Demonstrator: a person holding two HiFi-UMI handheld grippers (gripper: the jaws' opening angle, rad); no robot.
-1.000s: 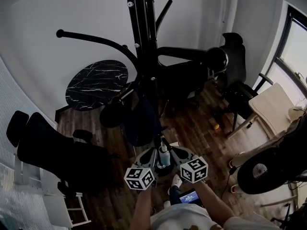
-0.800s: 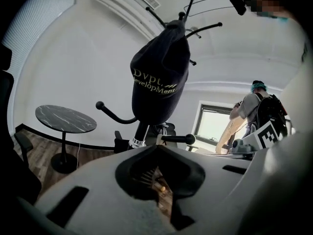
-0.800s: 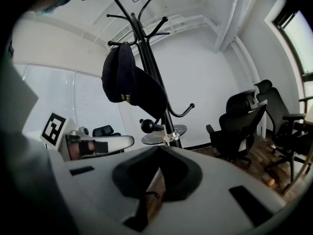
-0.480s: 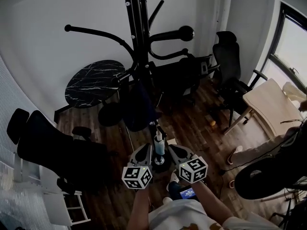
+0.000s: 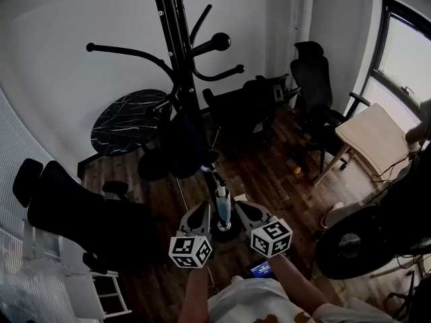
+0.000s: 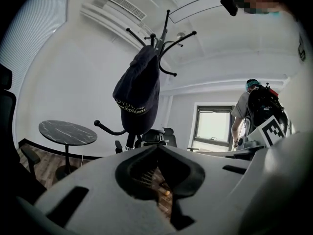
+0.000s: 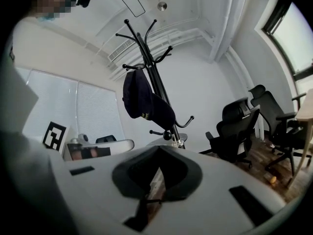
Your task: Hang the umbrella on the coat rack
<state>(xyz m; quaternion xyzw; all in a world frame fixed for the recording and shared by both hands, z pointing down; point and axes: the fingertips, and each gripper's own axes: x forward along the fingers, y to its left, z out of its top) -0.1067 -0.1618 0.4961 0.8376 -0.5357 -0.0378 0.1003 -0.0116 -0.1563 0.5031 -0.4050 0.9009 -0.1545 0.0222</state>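
The 2 grippers are clamped shut on nothing. The left gripper [image 5: 202,212] and right gripper [image 5: 241,210] sit low, side by side, at the foot of the coat rack [image 5: 182,79]. A dark cap [image 5: 185,147] hangs on 1 of its hooks. A round table [image 5: 128,120] stands behind, with office chairs [image 5: 313,93] to the right. I cannot make out the umbrella.

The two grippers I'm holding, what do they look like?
Both the left gripper and the right gripper are pale grey plastic with broad, wedge-shaped jaws. Dark pads line the jaws' inner faces. Each carries a white cube printed with black square markers. No cables show. The person wears a light-coloured top.
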